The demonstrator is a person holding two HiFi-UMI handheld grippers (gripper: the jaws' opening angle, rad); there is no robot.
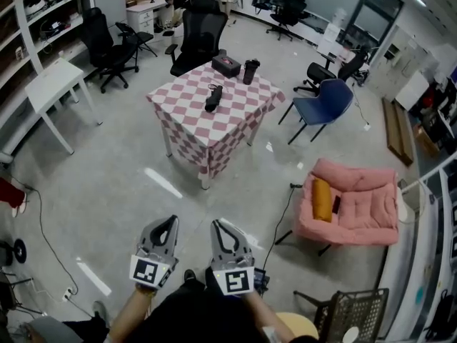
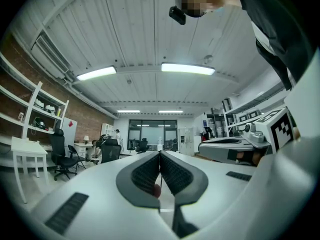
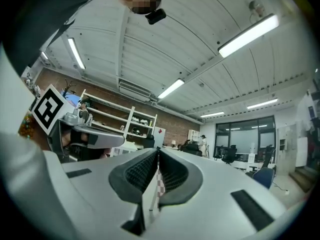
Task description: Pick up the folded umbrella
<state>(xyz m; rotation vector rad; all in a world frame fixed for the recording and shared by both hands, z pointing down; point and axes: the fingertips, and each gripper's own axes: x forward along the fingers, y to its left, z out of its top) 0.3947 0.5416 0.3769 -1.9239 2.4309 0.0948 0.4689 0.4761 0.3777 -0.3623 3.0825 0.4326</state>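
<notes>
The folded umbrella (image 1: 213, 97), black and compact, lies on a table with a pink-and-white checkered cloth (image 1: 187, 113) across the room, far ahead of both grippers. My left gripper (image 1: 169, 221) and right gripper (image 1: 218, 225) are held side by side low in the head view, over the grey floor, pointing toward the table. In the left gripper view the left gripper (image 2: 160, 154) has its ribbed pads pressed together with nothing between them. The right gripper (image 3: 158, 152) is likewise shut and holds nothing. The umbrella does not show in either gripper view.
A black box (image 1: 226, 66) and a dark cup (image 1: 250, 71) stand at the table's far side. A blue chair (image 1: 325, 104) is right of the table, a pink cushioned chair (image 1: 350, 204) nearer right, black office chairs (image 1: 107, 48) behind, and a white table (image 1: 53, 83) at left.
</notes>
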